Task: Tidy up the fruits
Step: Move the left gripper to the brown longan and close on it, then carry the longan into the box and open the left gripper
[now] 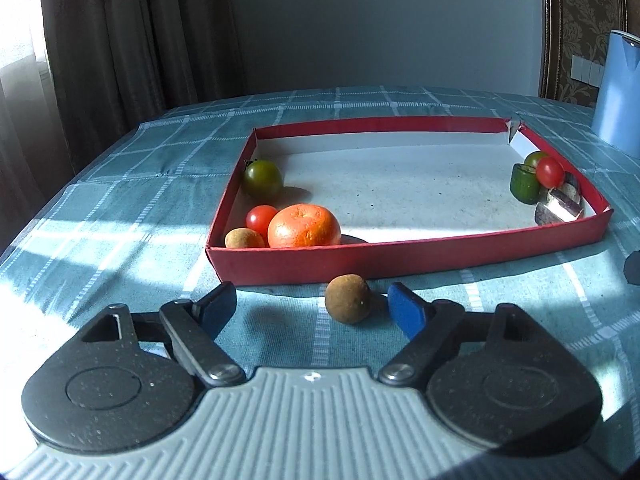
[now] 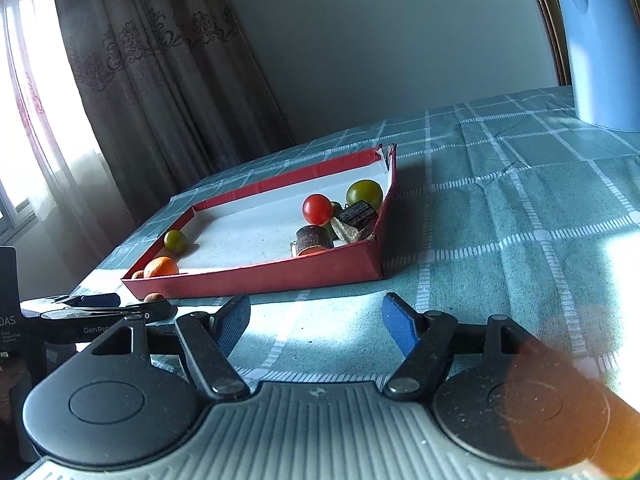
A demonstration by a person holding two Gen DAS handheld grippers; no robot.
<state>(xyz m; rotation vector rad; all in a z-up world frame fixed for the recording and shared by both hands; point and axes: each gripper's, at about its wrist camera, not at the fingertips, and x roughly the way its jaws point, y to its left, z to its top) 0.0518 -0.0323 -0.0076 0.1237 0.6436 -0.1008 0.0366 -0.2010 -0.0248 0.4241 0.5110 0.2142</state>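
A red tray (image 1: 400, 266) with a white floor lies on the checked tablecloth. Its near left corner holds an orange (image 1: 304, 226), a red tomato (image 1: 260, 218), a brown round fruit (image 1: 244, 239) and a green tomato (image 1: 263, 179). Its right side holds a red tomato (image 1: 550, 171), a green piece (image 1: 525, 183) and dark cut pieces (image 1: 560, 204). A second brown round fruit (image 1: 347, 298) lies on the cloth just before the tray. My left gripper (image 1: 312, 308) is open, its fingers on either side of this fruit. My right gripper (image 2: 314, 322) is open and empty, short of the tray (image 2: 280, 276).
A blue jug (image 1: 618, 92) stands on the table at the back right, also in the right wrist view (image 2: 600, 48). Curtains and a window are on the left, a grey wall behind. The left gripper's body (image 2: 100, 312) shows at the left of the right wrist view.
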